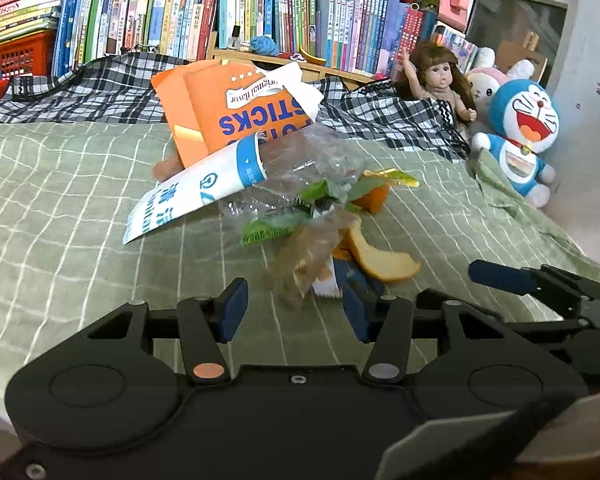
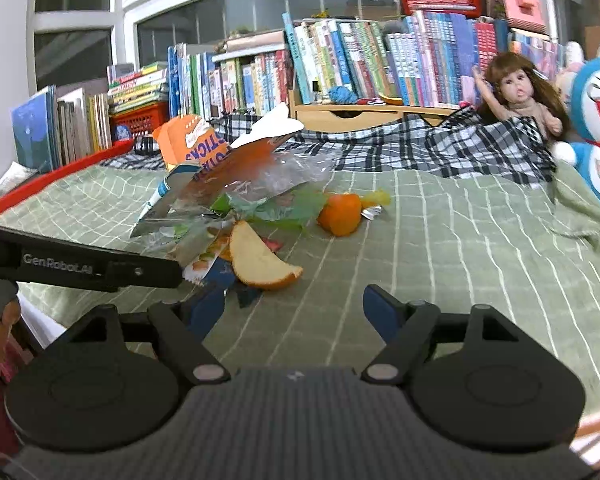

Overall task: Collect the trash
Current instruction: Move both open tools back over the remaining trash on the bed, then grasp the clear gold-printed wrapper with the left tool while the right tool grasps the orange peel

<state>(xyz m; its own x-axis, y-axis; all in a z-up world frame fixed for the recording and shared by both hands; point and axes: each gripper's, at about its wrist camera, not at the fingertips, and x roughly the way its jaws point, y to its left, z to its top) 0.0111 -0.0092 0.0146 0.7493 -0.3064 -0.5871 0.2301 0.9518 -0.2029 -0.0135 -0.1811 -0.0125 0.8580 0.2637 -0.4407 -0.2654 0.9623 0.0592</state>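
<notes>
green checked bedspread point(image 1: 60, 184) | trash pile point(image 1: 300, 208) | bookshelf point(image 1: 260, 12) behind

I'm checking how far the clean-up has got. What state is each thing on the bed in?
left gripper: open, empty
right gripper: open, empty
orange snack box: torn open, propped tilted
clear plastic wrap: crumpled
orange peel: curled, inside up
doll: sitting, arm raised

My left wrist camera looks forward and slightly down over the green bed cover point(image 1: 80, 208), close to the trash pile point(image 1: 300, 200). My right one views that pile point(image 2: 252, 216) from just beside, both facing the bookshelf point(image 1: 260, 12).
</notes>
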